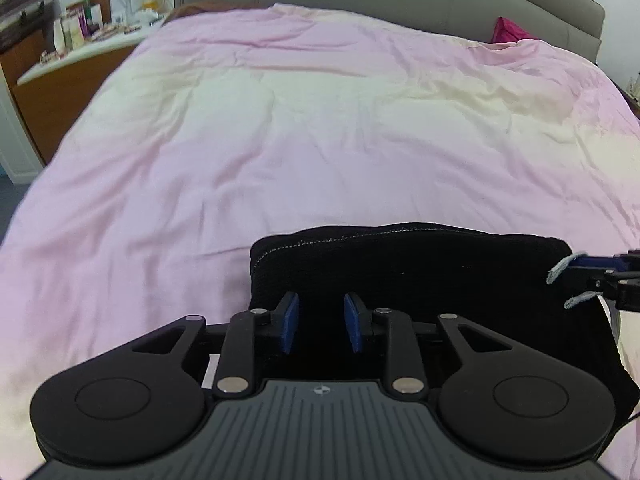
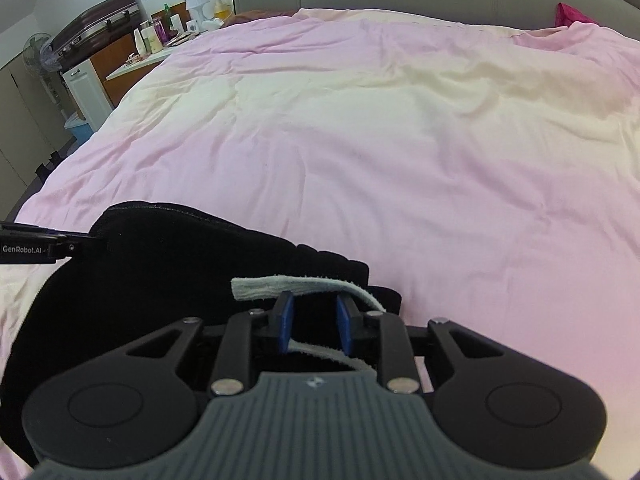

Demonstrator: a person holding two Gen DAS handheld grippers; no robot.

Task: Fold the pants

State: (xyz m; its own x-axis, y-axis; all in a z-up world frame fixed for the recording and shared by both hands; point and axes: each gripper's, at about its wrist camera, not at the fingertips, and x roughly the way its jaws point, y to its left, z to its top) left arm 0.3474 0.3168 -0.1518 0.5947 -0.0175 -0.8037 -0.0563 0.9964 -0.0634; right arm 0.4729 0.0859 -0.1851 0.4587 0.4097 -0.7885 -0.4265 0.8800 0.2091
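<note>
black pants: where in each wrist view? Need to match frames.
Left wrist: black pants lower centre to right, just beyond the left gripper.
Right wrist: black pants lower left, ahead of the right gripper.
Shared landmark: magenta pillow at the grey headboard, upper right in both.

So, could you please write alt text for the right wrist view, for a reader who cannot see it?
The right tongs, jaws open, sit over black folded pants at the near edge of a pink bedspread, with a pale drawstring lying across the blue fingertips. The left tongs reach the pants from the left; a cluttered bedside counter stands behind.
</note>
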